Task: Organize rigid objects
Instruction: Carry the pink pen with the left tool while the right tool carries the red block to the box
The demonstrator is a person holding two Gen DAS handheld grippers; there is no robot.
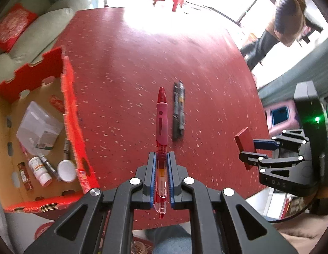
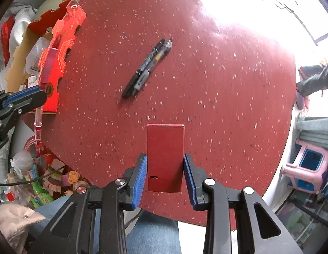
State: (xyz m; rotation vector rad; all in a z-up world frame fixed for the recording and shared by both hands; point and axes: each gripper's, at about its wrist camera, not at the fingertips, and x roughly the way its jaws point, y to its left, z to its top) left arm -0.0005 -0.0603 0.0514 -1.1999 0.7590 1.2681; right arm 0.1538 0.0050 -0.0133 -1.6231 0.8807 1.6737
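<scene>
My left gripper (image 1: 161, 158) is shut on a red pen (image 1: 161, 124) with a pink grip, held above the red table; the pen's tip points away from me. My right gripper (image 2: 165, 160) is shut on a flat red box (image 2: 165, 154), its blue pads against both long sides. In the left wrist view the red box (image 1: 244, 148) shows at the right between the right gripper's fingers. Two black pens (image 2: 148, 67) lie side by side mid-table, also black pens (image 1: 178, 110) just right of the red pen. A red cardboard box (image 1: 68, 114) stands at the table's left.
The cardboard box holds a clear plastic case (image 1: 39, 124), a white pill bottle (image 1: 40, 170), a white lid (image 1: 67, 170) and small tubes. A pink stool (image 2: 308, 169) stands right of the table. A person (image 1: 280, 27) stands beyond the far edge. Clutter lies on the floor at the left (image 2: 36, 173).
</scene>
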